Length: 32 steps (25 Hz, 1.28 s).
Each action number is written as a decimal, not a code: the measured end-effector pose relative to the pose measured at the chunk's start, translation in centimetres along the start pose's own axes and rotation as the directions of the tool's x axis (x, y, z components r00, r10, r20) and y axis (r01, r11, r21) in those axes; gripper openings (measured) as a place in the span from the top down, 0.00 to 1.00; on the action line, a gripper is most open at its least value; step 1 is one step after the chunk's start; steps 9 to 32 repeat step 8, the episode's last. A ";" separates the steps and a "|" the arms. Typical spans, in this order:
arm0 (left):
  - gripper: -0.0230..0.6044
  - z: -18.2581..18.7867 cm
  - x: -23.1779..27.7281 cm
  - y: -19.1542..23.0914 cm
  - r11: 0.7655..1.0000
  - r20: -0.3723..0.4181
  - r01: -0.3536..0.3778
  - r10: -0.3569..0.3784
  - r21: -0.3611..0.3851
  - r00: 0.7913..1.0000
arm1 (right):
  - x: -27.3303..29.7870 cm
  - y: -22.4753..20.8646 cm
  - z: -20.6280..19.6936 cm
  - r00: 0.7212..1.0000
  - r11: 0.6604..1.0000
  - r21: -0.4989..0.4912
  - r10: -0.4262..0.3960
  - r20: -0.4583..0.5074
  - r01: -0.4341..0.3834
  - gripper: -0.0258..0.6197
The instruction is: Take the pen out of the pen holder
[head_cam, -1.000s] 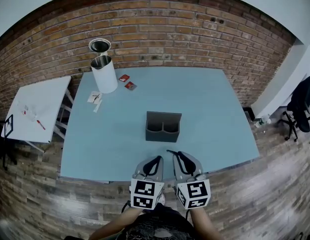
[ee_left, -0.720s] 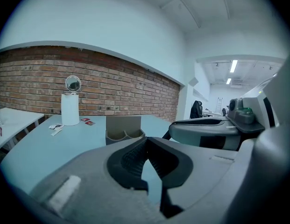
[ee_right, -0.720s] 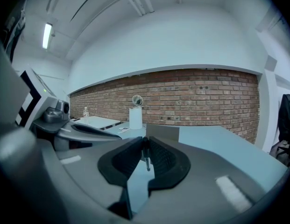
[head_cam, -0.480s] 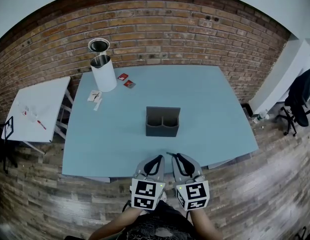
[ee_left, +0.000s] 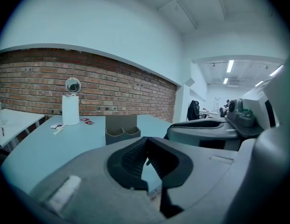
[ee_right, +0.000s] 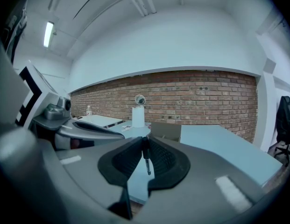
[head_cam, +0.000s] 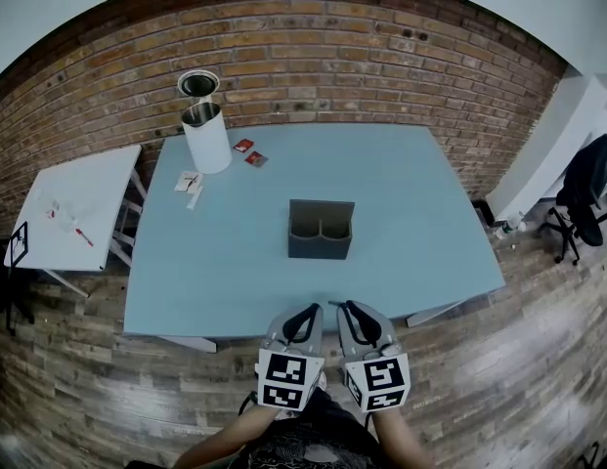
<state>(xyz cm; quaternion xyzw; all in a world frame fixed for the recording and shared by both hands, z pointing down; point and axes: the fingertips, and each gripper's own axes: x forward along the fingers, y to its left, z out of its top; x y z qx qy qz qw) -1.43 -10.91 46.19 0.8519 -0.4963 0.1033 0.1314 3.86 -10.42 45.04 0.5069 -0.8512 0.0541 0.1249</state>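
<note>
At the near edge of the bench (head_cam: 186, 291), the right claw (head_cam: 348, 307) pinches the pen (ee_right: 145, 158), well apart from the pen holder (head_cam: 321, 243) standing at bench centre. Just beside it, the left claw (head_cam: 310, 310) is pressed together, empty.

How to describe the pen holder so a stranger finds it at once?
Find the light-blue table before the brick wall. Near its middle stands the pen holder: a dark grey box with two round wells, the only box there.
</note>
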 end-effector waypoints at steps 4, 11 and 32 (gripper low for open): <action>0.96 -0.3 -0.3 -0.2 1.000 -0.001 0.001 -0.001 0.001 1.000 | -0.3 0.3 -0.2 1.000 1.000 -0.001 0.001 0.000 -0.001 0.89; 0.96 -0.5 -0.5 -0.3 1.000 -0.004 0.003 -0.003 -0.001 1.000 | -0.4 0.4 -0.3 1.000 1.000 -0.003 0.002 -0.002 -0.002 0.89; 0.96 -0.5 -0.5 -0.3 1.000 -0.004 0.003 -0.003 -0.001 1.000 | -0.4 0.4 -0.3 1.000 1.000 -0.003 0.002 -0.002 -0.002 0.89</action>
